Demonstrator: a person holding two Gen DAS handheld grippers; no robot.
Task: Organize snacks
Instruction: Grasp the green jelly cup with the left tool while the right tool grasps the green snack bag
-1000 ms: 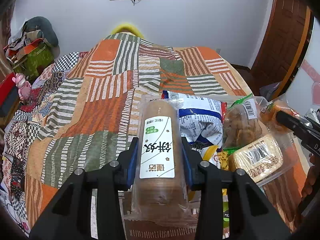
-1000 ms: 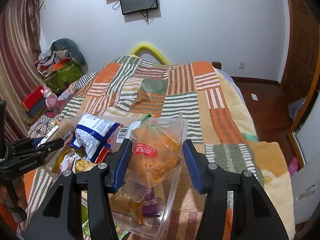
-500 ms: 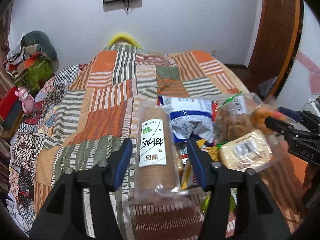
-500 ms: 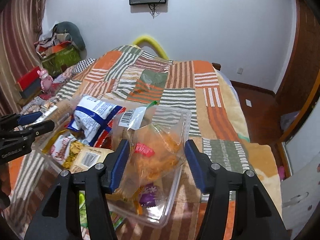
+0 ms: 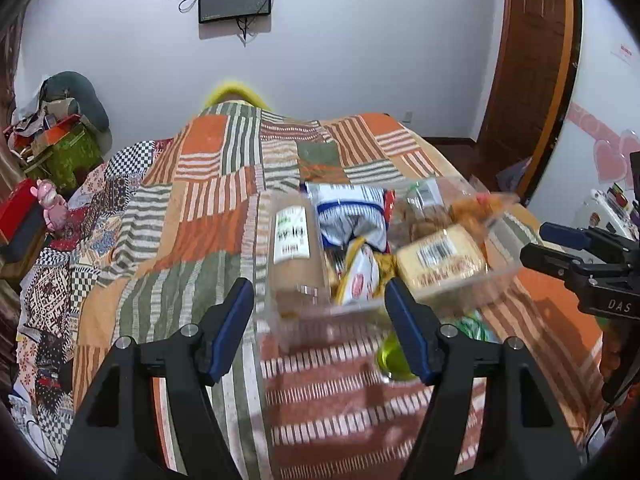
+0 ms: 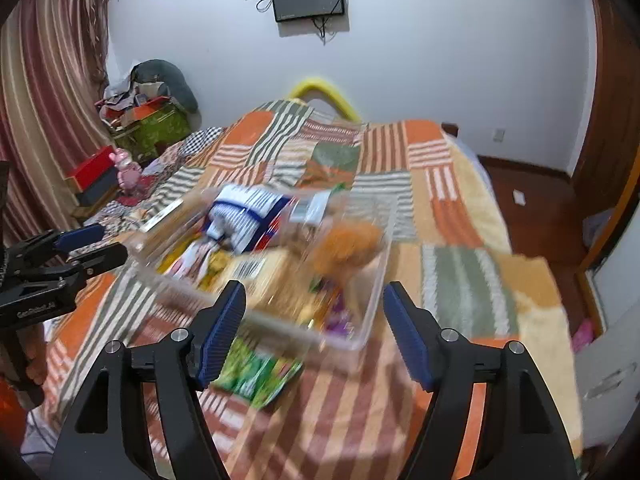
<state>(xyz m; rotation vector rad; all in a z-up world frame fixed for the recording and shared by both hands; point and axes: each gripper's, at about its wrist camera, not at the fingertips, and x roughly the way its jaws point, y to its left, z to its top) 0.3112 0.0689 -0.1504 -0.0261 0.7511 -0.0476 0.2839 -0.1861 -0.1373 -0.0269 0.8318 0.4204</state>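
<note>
A clear plastic bin (image 5: 496, 280) (image 6: 368, 332) sits on the patchwork bed, filled with snacks. Inside lie a brown cracker roll with a white label (image 5: 294, 248), a blue-and-white bag (image 5: 352, 216) (image 6: 248, 216), a yellow cake pack with a barcode (image 5: 444, 260) and an orange snack bag (image 6: 346, 246). My left gripper (image 5: 320, 328) is open and empty, just short of the bin's near wall. My right gripper (image 6: 316, 328) is open and empty, over the bin's near side. Each gripper shows in the other's view.
A green snack packet (image 6: 260, 372) lies on the quilt in front of the bin; it also shows in the left wrist view (image 5: 396, 356). Boxes and clutter (image 5: 52, 152) stand left of the bed. A wooden door (image 5: 528, 60) is at the right.
Both grippers opened wide and pulled back. The left one let go of the cracker roll, the right one the orange snack bag; both now lie in the bin.
</note>
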